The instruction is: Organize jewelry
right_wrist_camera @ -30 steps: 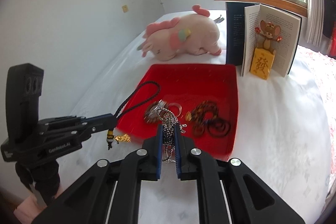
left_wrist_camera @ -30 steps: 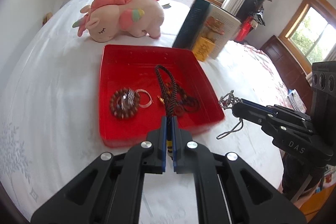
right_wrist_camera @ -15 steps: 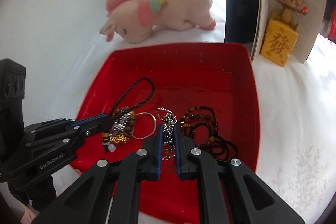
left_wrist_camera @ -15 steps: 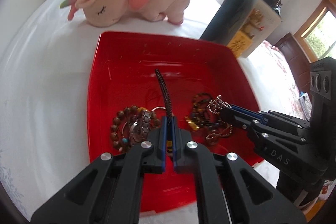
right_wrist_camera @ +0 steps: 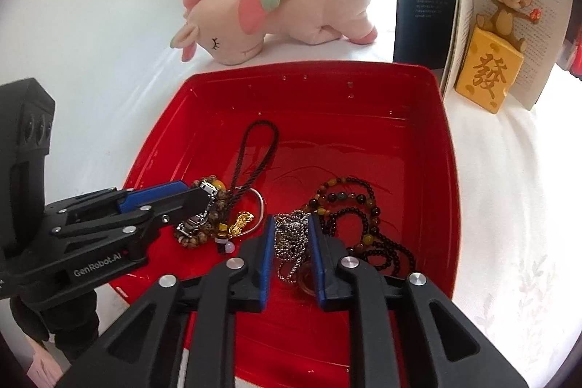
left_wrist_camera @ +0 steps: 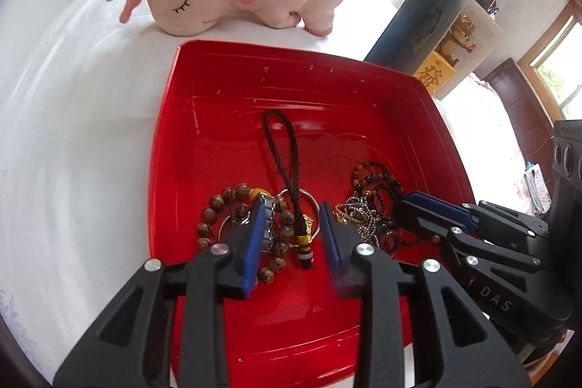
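The red tray (left_wrist_camera: 174,119) has raised walls on all sides; its far half is bare. The left gripper (left_wrist_camera: 291,217) has just been opening: its jaws stand apart, and the black cord charm (left_wrist_camera: 291,177) lies loose between them. The right gripper (right_wrist_camera: 291,231) has also been opening a little; the silver chain (right_wrist_camera: 289,242) sits between its jaws, perhaps touching the pads.

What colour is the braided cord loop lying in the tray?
Dark brown to black; the braided cord loop shows best in the left wrist view, against the red tray.
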